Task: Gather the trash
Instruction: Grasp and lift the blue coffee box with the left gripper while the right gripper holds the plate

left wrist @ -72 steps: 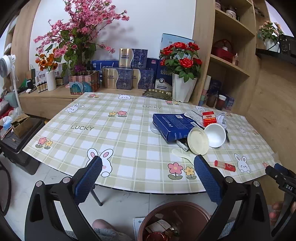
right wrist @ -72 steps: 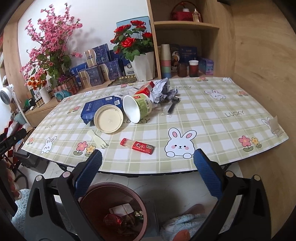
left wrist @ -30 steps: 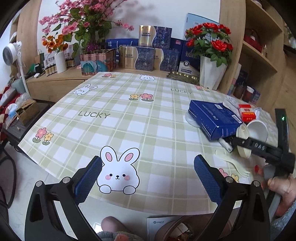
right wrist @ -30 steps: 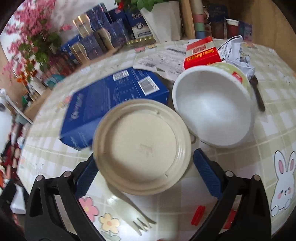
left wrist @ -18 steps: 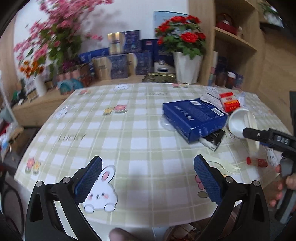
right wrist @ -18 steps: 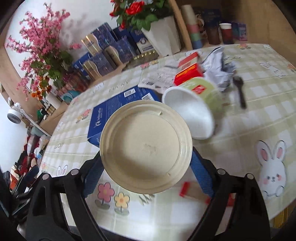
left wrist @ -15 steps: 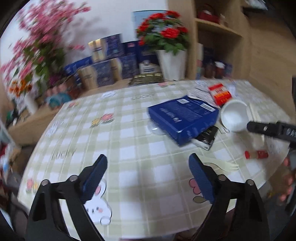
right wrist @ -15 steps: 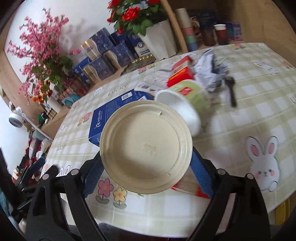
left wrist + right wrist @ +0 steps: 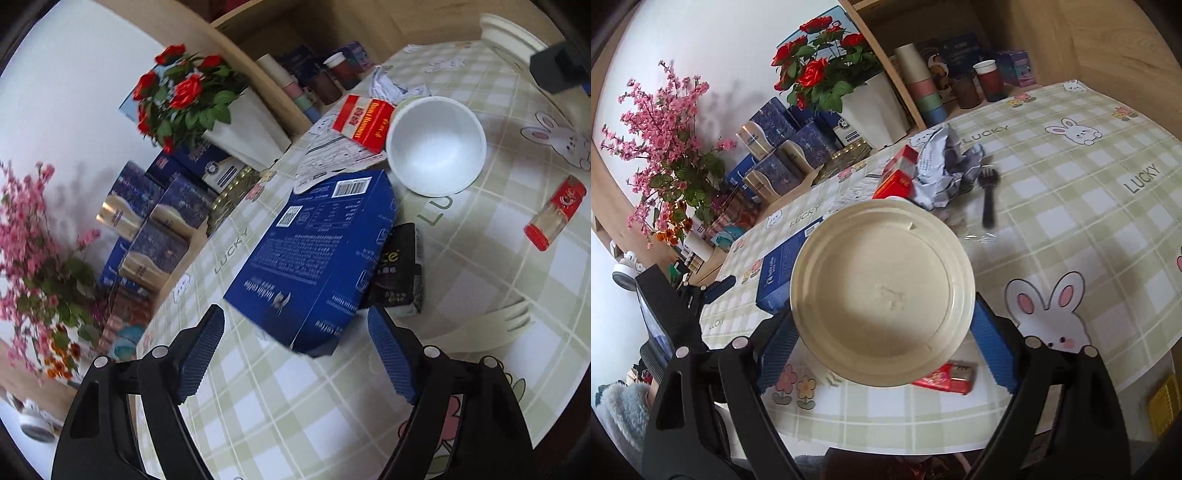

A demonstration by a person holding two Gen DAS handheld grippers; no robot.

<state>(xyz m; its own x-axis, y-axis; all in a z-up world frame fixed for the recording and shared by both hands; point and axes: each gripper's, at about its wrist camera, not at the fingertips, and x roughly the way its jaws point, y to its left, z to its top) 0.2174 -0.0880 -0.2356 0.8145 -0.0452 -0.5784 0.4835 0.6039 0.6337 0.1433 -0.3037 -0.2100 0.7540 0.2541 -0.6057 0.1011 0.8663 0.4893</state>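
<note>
Two views show a littered checked tablecloth. From the left wrist, the left gripper comes in tilted over the near end of a blue carton, its jaws narrowing with the carton's corner just ahead of them and neither pad pressing on it; lining up across the carton's short end looks like the way to take it edge-on. A black packet is tucked half under that carton, a red cigarette box and a printed leaflet lie beyond it, and a white foam bowl lies on its side against them, mouth toward the camera and holding nothing. A red-capped tube and a pale plastic fork lie apart on the cloth. From the right wrist, the right gripper clamps a beige round lid by its opposite edges, lifted clear above the table, probably so it can be carried off to a bin; its shallow face holds nothing. Behind it sit crumpled paper and a black fork. No whole bin shows; something dark at the bottom edge cannot be made out.
</note>
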